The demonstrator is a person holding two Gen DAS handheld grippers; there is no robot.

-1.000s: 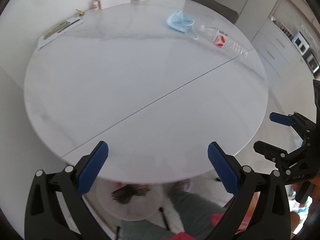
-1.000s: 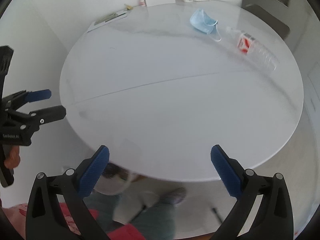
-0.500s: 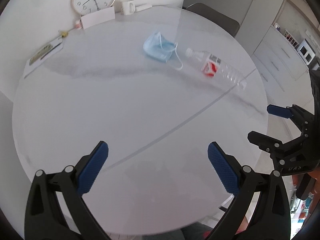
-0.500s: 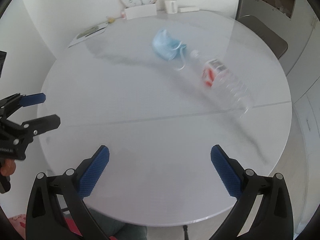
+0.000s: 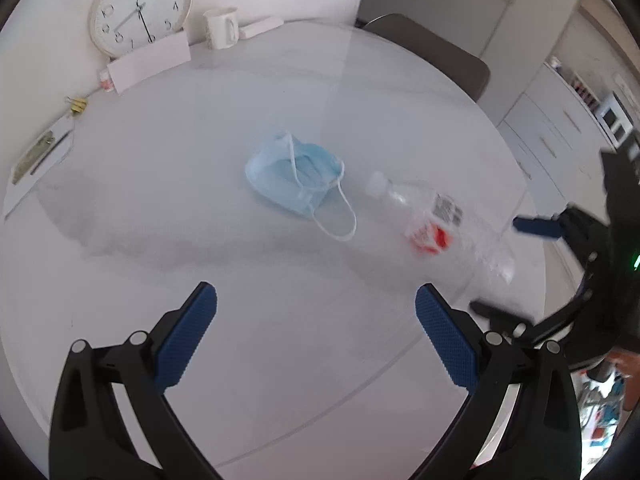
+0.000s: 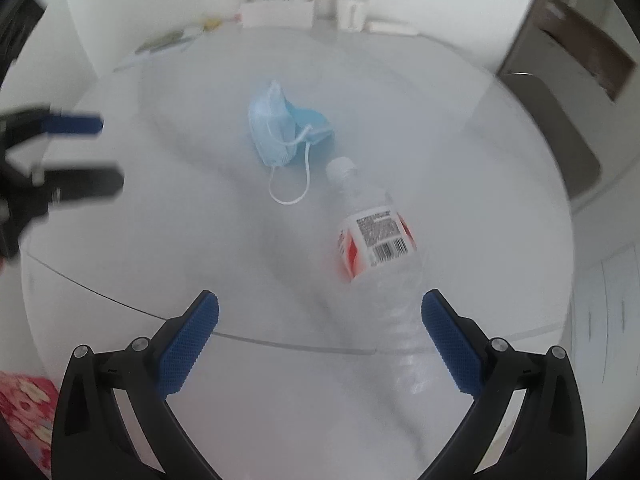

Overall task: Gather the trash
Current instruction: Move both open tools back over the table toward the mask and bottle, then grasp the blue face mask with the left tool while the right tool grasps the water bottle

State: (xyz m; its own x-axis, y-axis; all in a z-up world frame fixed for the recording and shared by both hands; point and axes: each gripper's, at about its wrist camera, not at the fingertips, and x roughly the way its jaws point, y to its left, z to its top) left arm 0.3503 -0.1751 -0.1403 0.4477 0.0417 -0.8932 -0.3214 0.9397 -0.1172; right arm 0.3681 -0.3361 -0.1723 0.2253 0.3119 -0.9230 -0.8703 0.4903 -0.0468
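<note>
Nothing had been collected at this moment, judging by how things lay. Both pieces of trash sat loose on the round white worktop (image 5: 168, 184), and no bin or bag showed in either view, so where they were meant to go could not be told.

The left tool (image 5: 316, 320) hung over the near part of the worktop with its blue pads spread wide and nothing between them. The mask (image 5: 294, 182) lay ahead of it, well apart. The right tool (image 6: 320, 326) was likewise spread wide and empty. The lower body of the bottle (image 6: 380, 256) lay close by its right pad, though motion blur hid whether they touched.

The trash counted two pieces: one blue mask, crumpled, with a white ear loop trailing toward the bottle, and one clear plastic bottle lying on its side, cap on, with a red and white label. The cap end lay just beside the mask's loop; contact could not be judged.

The whole job was left: grip each piece, lift it, and carry it off. A likely split was mask to the left tool and bottle to the right.

Along the far edge by the wall stood things that did not look like trash: one clock (image 5: 140, 6), one mug (image 5: 221, 28), one white box (image 5: 150, 65) under the clock, and some papers (image 5: 40, 156) at the left.
</note>
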